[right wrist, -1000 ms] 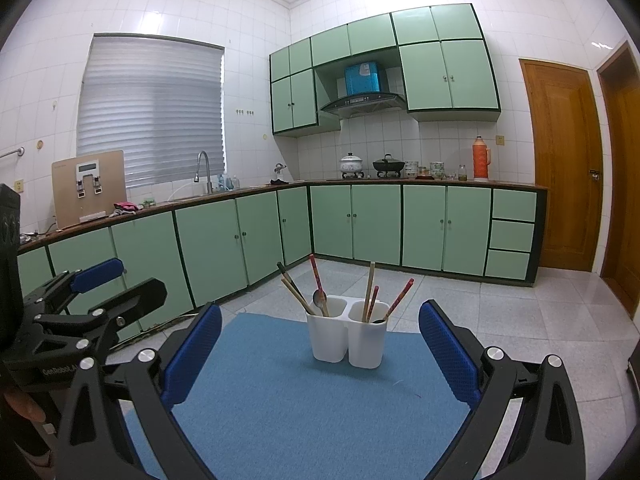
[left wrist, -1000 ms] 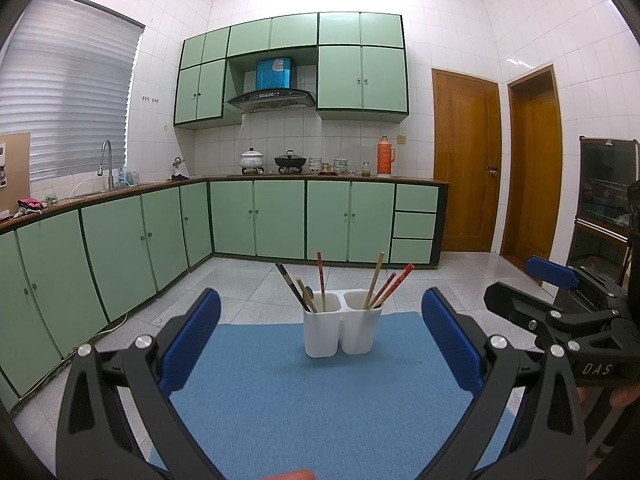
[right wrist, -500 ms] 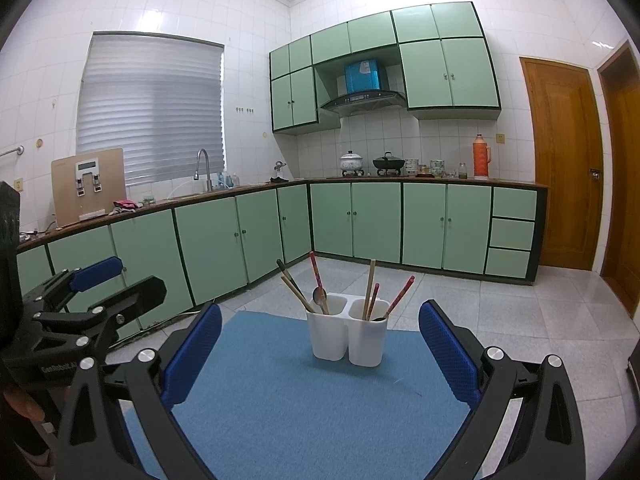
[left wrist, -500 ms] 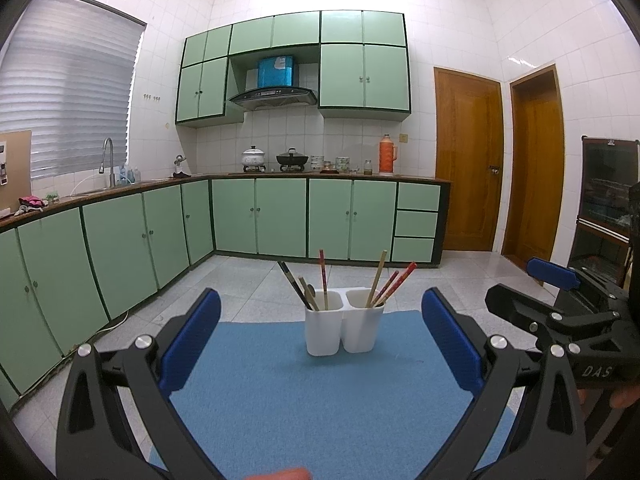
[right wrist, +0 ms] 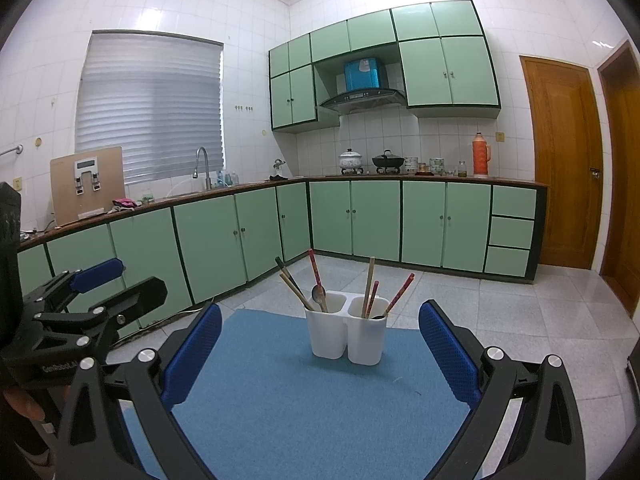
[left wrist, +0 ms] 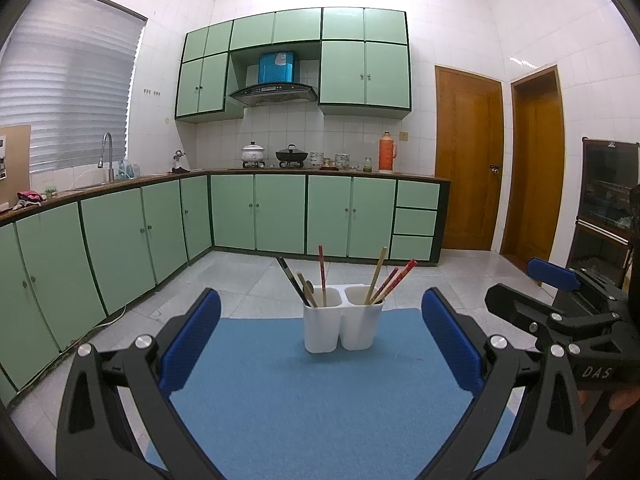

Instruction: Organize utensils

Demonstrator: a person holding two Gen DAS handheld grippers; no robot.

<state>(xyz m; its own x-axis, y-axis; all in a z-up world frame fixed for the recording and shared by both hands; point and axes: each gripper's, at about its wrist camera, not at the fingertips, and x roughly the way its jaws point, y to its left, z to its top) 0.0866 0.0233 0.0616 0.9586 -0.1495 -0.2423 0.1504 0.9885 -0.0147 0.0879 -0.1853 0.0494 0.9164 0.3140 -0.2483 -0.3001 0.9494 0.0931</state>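
A white two-cup utensil holder (left wrist: pixel 342 326) stands upright on a blue mat (left wrist: pixel 320 400); it also shows in the right wrist view (right wrist: pixel 346 334). Its left cup holds chopsticks and a spoon (right wrist: pixel 318 294). Its right cup holds wooden and red chopsticks (left wrist: pixel 390 280). My left gripper (left wrist: pixel 320 346) is open and empty, well short of the holder. My right gripper (right wrist: pixel 320 354) is open and empty too, at a like distance. Each gripper shows at the edge of the other's view.
The blue mat (right wrist: pixel 312 408) lies on a raised surface above a tiled floor. Green cabinets (left wrist: pixel 256 216) and a counter with pots run along the back and left walls. Two wooden doors (left wrist: pixel 468 160) are at the right.
Both views have drifted slightly; the holder sits a little higher in frame. Both grippers stay open and empty.
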